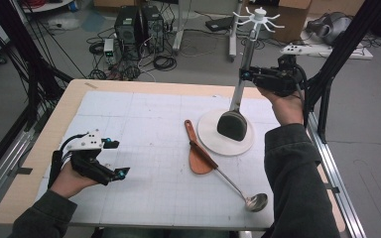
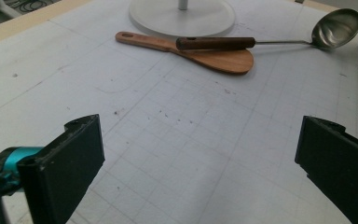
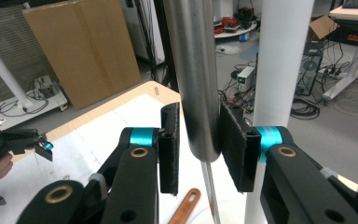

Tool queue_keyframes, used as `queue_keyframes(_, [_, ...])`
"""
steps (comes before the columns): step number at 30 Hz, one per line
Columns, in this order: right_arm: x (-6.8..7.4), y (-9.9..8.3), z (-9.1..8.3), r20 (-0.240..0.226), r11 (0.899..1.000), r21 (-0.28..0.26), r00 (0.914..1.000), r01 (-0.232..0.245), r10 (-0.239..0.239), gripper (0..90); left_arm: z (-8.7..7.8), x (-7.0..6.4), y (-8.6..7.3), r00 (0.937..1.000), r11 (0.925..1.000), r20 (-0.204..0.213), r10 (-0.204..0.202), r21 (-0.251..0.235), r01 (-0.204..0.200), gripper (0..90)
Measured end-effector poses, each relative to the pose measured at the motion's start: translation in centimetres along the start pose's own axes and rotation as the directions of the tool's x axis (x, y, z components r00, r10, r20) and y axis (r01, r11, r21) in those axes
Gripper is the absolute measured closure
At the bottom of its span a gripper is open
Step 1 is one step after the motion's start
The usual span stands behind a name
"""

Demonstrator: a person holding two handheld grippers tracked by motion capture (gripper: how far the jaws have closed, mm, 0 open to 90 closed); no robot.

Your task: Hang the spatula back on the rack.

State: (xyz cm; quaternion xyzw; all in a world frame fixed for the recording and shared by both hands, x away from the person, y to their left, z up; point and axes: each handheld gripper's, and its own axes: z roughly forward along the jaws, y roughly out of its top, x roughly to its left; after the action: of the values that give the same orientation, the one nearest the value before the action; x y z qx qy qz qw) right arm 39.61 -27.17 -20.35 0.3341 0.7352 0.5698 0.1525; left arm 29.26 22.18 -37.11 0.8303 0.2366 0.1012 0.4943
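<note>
**Both grippers: left idle, right clamped**

Left gripper (image 1: 115, 158) sits lower left of the high view, low over the table, jaws spread wide, nothing between them. Right gripper (image 1: 248, 74) is raised at upper right, forearm reaching up from bottom right, jaws pointing left and closed on a metal handle (image 3: 198, 84).
</note>
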Motion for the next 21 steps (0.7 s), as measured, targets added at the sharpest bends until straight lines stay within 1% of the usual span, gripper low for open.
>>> queue_keyframes(11, [0.2, 0.0, -0.8, -0.003, 1.000, -0.016, 0.9999, 0.011, -0.011, 68.9, -0.1, 0.1, 0.0, 1.0000, 1.0000, 0.002, 0.002, -0.002, -0.002, 1.8])
queue_keyframes(17, [0.5, 0.1, -1.5, 0.006, 0.999, -0.031, 0.9998, 0.021, -0.021, 70.7, -0.1, 0.1, 0.0, 1.0000, 1.0000, -0.001, -0.002, -0.008, 0.002, 1.8])
queue_keyframes(19, [0.5, 0.2, -1.9, 0.003, 0.999, -0.039, 0.9997, 0.026, -0.026, 73.5, -0.1, 0.2, 0.0, 1.0000, 0.9999, 0.001, -0.003, -0.011, 0.003, 1.8])
queue_keyframes(20, [0.6, 0.2, -2.3, -0.005, 0.999, -0.043, 0.9995, 0.030, -0.030, 78.5, 0.0, 0.2, 0.0, 1.0000, 0.9999, 0.003, -0.003, -0.011, 0.003, 1.8])
queue_keyframes(21, [0.6, 0.2, -2.5, -0.012, 0.998, -0.045, 0.9993, 0.034, -0.035, 80.8, 0.0, 0.3, 0.0, 1.0000, 0.9999, 0.003, -0.008, -0.013, 0.008, 1.7])
